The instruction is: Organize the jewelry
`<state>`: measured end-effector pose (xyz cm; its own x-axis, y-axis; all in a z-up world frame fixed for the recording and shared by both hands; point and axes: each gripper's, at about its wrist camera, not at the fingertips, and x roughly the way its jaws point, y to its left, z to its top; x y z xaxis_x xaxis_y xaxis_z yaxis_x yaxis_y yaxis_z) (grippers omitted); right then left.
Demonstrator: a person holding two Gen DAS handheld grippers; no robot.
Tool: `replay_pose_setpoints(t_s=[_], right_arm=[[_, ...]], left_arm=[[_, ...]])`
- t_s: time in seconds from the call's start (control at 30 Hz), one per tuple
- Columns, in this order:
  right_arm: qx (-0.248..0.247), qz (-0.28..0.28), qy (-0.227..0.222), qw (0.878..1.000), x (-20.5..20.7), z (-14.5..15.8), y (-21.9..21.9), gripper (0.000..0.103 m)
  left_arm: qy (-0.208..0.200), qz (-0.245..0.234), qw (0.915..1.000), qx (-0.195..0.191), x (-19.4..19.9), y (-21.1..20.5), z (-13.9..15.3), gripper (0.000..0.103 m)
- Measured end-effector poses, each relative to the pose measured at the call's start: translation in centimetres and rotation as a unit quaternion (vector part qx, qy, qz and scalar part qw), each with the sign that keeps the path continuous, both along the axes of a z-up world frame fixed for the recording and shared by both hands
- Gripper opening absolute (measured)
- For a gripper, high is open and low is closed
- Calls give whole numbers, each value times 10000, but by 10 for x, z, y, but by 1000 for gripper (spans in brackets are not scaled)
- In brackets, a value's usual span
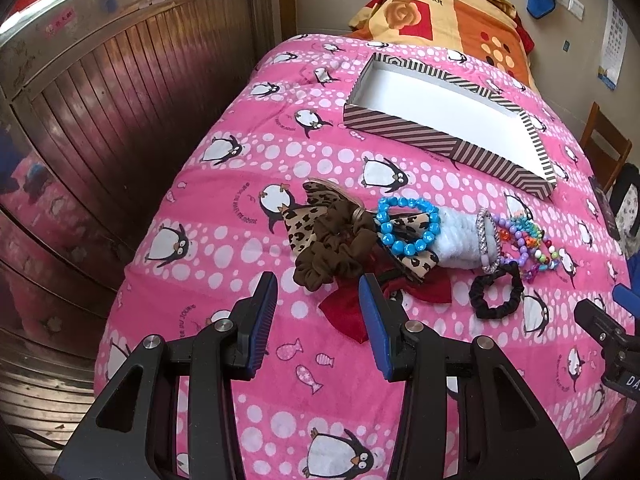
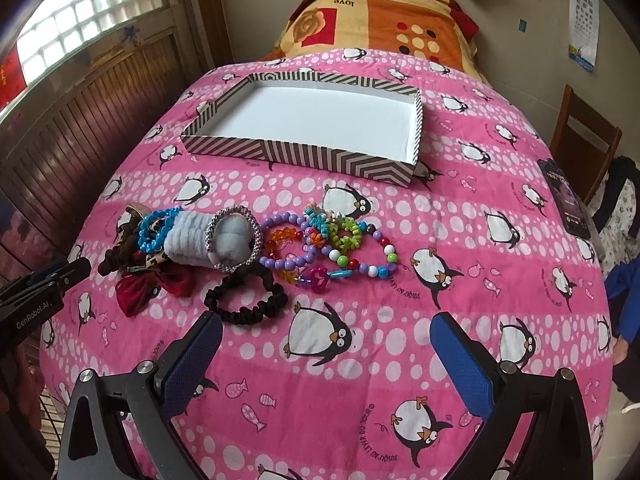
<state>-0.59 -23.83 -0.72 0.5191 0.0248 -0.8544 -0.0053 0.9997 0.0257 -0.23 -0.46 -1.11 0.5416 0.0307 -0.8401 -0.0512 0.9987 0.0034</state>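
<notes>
Small bedroom, bed [image 2: 460, 216] under a pink penguin-print blanket filling both views, orange-and-red patterned quilt [image 2: 384, 24] bunched at the top of the frame, dark wood panelling [image 1: 120, 100] down the left side. Striped shallow box [image 2: 304, 156] sitting on the blanket in the upper middle of the right wrist view, white inside, nothing in it. Below it, mid-frame, a heap of accessories in a loose row: brown scrunchie [image 1: 332, 252] and leopard-print bow [image 1: 304, 224] at the left end, blue bead bracelet [image 1: 408, 224] lying over a pale fluffy band [image 2: 188, 236], silver sparkly ring [image 2: 236, 240] around that band's end, purple and multicoloured bead bracelets [image 2: 332, 248] tangled to the right. Dark red bow [image 2: 152, 284] just under the heap, black scrunchie [image 2: 246, 300] beside it, closest to the lower edge. Left gripper [image 1: 318, 292] low in its own frame, fingers [image 1: 262, 320] parted with blanket between them, right-hand tip over the edge of the red bow, gripping nothing. Right gripper [image 2: 326, 328] at the bottom of its frame, fingers [image 2: 460, 364] spread wide over bare blanket, left tip just beside the black scrunchie, not touching. Dark phone [image 2: 564, 200] lying at the right edge of the bed.
</notes>
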Motion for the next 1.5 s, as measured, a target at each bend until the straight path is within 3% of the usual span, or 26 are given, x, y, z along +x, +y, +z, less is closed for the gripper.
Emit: replay_pose_setpoints(t_s=[0.67, 0.87, 1.07, 1.33, 1.5], right_arm=[[-62, 363, 14, 9993, 4, 4, 16, 103], [123, 307, 12, 9995, 2, 5, 13, 103], [343, 89, 36, 9994, 1, 2, 4, 103], [197, 187, -67, 9996, -1, 3, 8, 103], [143, 200, 22, 9997, -1, 2, 8, 103]], left_arm=[[-244, 49, 9995, 183, -8, 0, 5, 42], [-239, 25, 9996, 176, -9, -1, 5, 42], [-113, 2, 9999, 18, -7, 0, 2, 42], [-32, -28, 10000, -34, -6, -1, -1, 42], [19, -12, 9996, -267, -2, 7, 1, 42]])
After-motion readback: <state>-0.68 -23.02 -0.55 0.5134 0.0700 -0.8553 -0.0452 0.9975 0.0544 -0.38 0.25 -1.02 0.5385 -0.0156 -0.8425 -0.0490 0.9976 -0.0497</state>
